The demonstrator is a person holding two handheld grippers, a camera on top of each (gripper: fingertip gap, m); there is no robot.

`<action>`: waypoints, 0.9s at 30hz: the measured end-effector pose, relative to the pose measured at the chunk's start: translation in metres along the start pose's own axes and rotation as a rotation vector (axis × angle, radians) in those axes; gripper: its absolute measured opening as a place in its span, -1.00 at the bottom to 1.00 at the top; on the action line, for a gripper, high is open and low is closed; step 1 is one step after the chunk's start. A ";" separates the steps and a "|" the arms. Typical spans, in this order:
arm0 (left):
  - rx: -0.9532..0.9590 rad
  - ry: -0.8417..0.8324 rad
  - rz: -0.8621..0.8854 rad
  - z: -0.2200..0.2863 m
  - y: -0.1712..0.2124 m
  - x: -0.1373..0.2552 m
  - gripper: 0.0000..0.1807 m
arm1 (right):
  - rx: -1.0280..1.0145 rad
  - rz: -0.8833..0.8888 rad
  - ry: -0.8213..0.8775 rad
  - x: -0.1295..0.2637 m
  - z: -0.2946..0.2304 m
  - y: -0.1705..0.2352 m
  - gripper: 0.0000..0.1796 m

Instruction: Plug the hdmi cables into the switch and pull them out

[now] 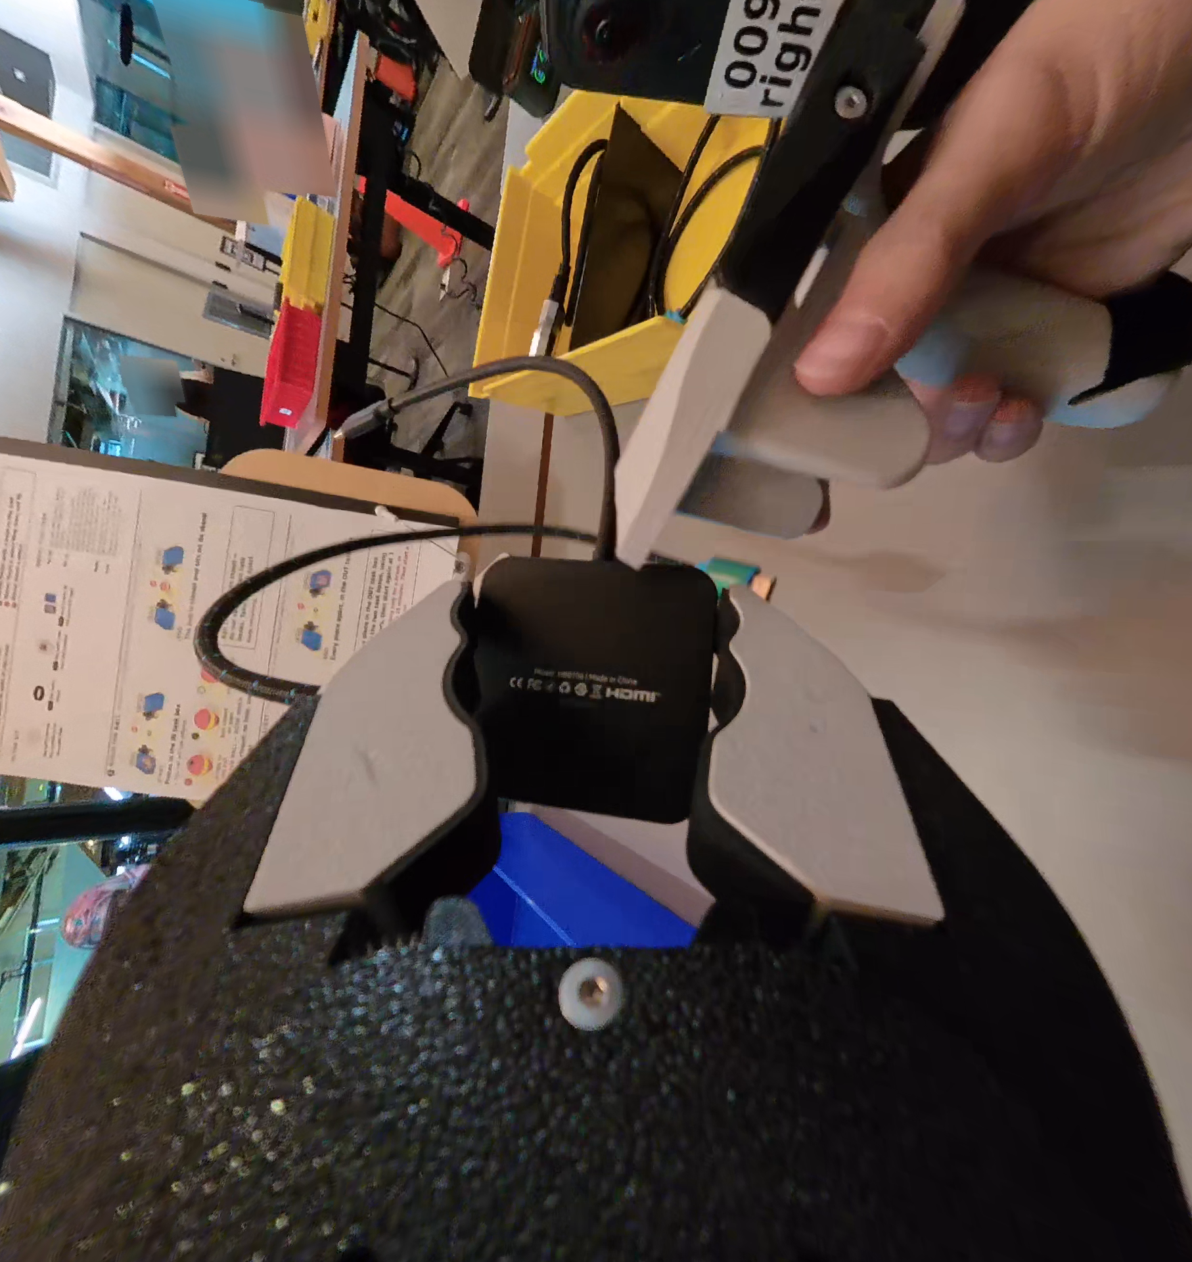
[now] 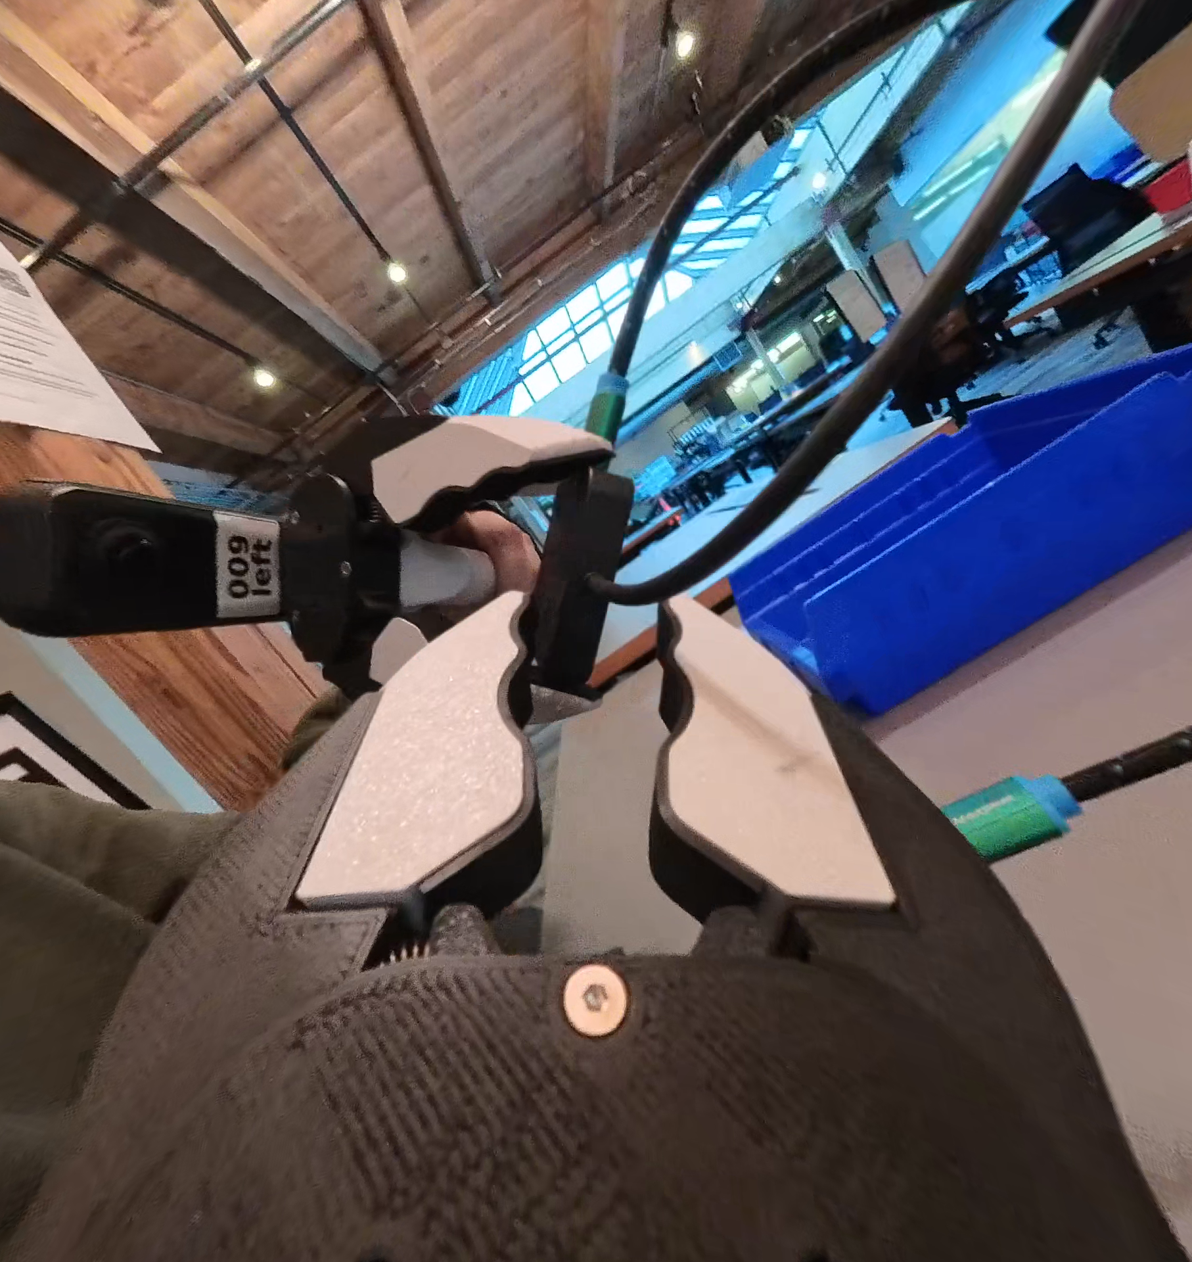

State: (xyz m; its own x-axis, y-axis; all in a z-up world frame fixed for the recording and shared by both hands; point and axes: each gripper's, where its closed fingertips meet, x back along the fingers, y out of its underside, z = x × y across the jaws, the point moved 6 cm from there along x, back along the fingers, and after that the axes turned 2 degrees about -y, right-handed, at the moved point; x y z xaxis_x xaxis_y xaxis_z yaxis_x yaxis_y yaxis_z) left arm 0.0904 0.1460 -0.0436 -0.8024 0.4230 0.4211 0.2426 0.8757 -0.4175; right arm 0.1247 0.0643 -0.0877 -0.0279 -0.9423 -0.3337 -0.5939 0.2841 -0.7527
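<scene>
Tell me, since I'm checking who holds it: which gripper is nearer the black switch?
Left. The left gripper clamps the black switch between its fingers; the right gripper is open, just short of its edge.

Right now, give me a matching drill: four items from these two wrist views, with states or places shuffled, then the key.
Items
1. HDMI switch
2. right gripper
3. blue bin
4. green-ended loose cable

States or places
A. lying flat on the table beside the right gripper
B. clamped between the left gripper's fingers
C. open, holding nothing
D. standing on the table, beyond the switch in the right wrist view

Pairs: 1-B, 2-C, 3-D, 4-A
</scene>
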 end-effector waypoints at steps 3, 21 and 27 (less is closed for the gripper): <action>0.000 0.005 -0.001 0.006 -0.001 -0.005 -0.26 | 0.033 -0.023 0.036 -0.003 0.001 0.004 -0.60; 1.261 0.013 0.565 0.016 0.029 0.010 -0.27 | -0.039 0.255 -0.067 0.020 0.007 -0.022 -0.83; 1.563 0.212 0.803 0.025 0.025 -0.006 -0.76 | 0.032 0.231 -0.055 0.008 -0.001 -0.007 -0.83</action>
State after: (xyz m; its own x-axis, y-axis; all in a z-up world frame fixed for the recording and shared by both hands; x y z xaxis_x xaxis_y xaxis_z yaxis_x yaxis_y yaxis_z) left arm 0.0878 0.1600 -0.0766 -0.6500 0.7273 -0.2203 -0.2960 -0.5093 -0.8081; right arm 0.1274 0.0549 -0.0842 -0.1158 -0.8406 -0.5291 -0.5508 0.4976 -0.6701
